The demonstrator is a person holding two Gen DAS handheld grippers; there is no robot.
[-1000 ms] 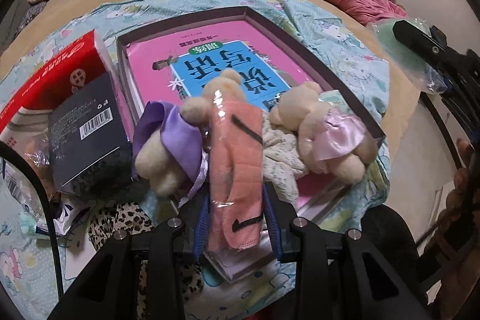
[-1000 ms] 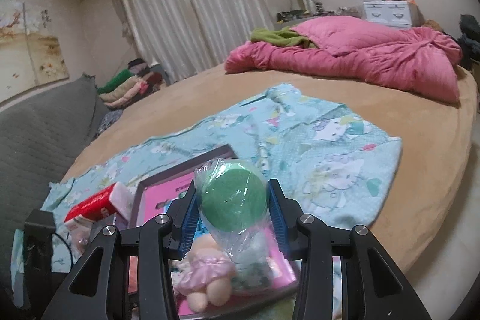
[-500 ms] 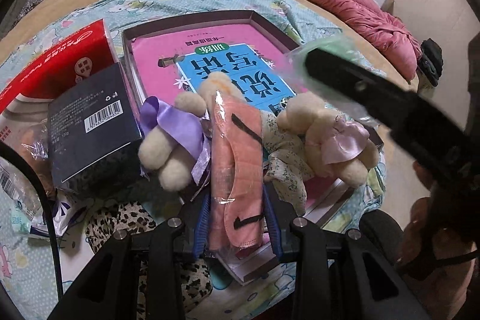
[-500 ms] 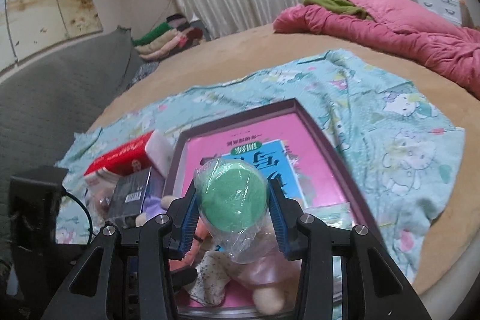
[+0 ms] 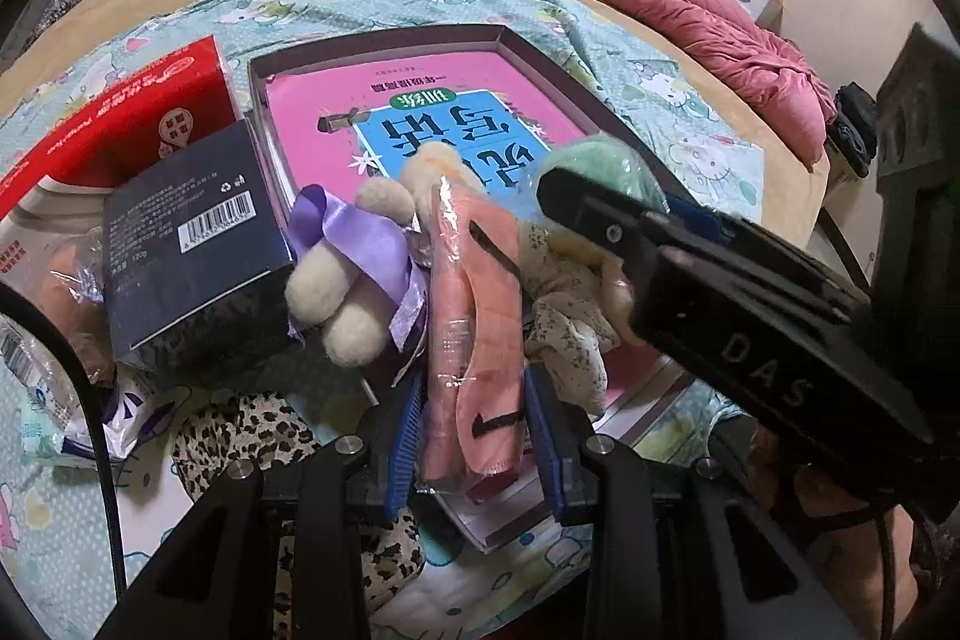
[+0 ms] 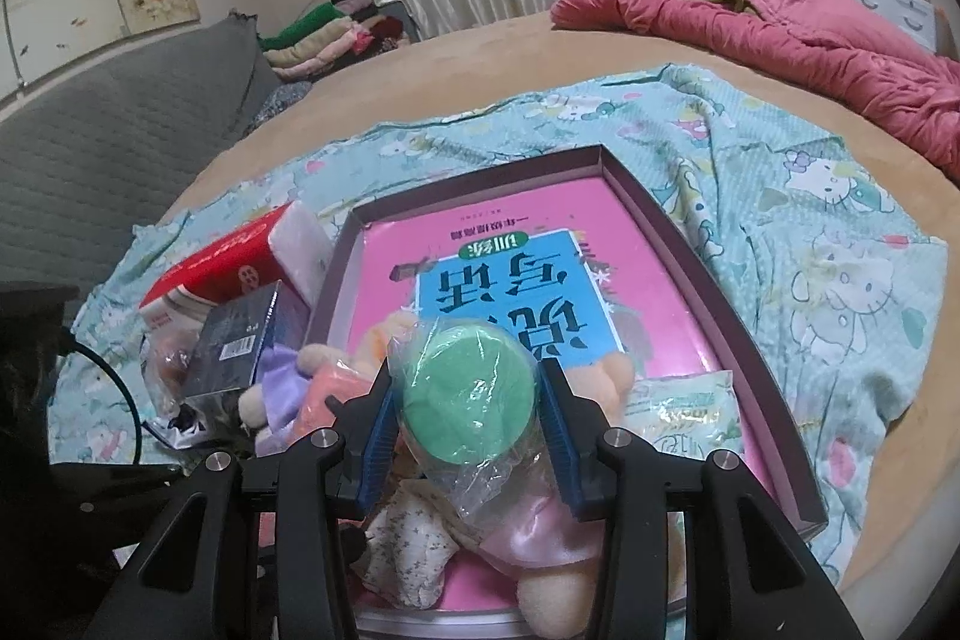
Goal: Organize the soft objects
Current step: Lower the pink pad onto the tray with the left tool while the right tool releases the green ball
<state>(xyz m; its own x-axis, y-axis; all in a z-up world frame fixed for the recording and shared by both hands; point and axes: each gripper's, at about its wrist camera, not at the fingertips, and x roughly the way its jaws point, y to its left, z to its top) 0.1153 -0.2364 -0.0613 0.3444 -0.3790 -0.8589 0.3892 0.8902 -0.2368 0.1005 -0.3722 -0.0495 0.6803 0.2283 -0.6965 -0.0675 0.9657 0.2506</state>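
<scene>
My left gripper (image 5: 474, 436) is shut on a bagged pink towel (image 5: 474, 316), held over the near edge of the purple tray (image 5: 558, 58). My right gripper (image 6: 468, 442) is shut on a green sponge in a clear bag (image 6: 468, 394), held over the tray's (image 6: 708, 268) near end; it also shows from the side in the left wrist view (image 5: 600, 166). In the tray lie a pink book (image 6: 516, 268), a plush with a purple ribbon (image 5: 354, 268), a plush in a pink dress (image 6: 540, 538) and a floral cloth (image 5: 570, 334).
A black box (image 5: 186, 238) and a red packet (image 5: 108, 130) stand left of the tray on the Hello Kitty sheet (image 6: 810, 220). A leopard-print cloth (image 5: 240, 436) lies near me. A pink quilt (image 6: 780, 28) is at the far right. The bed edge curves at the right.
My right gripper has moved left and down with the green sponge, from beside the bed to above the tray's near end. My left gripper has stayed shut on the towel.
</scene>
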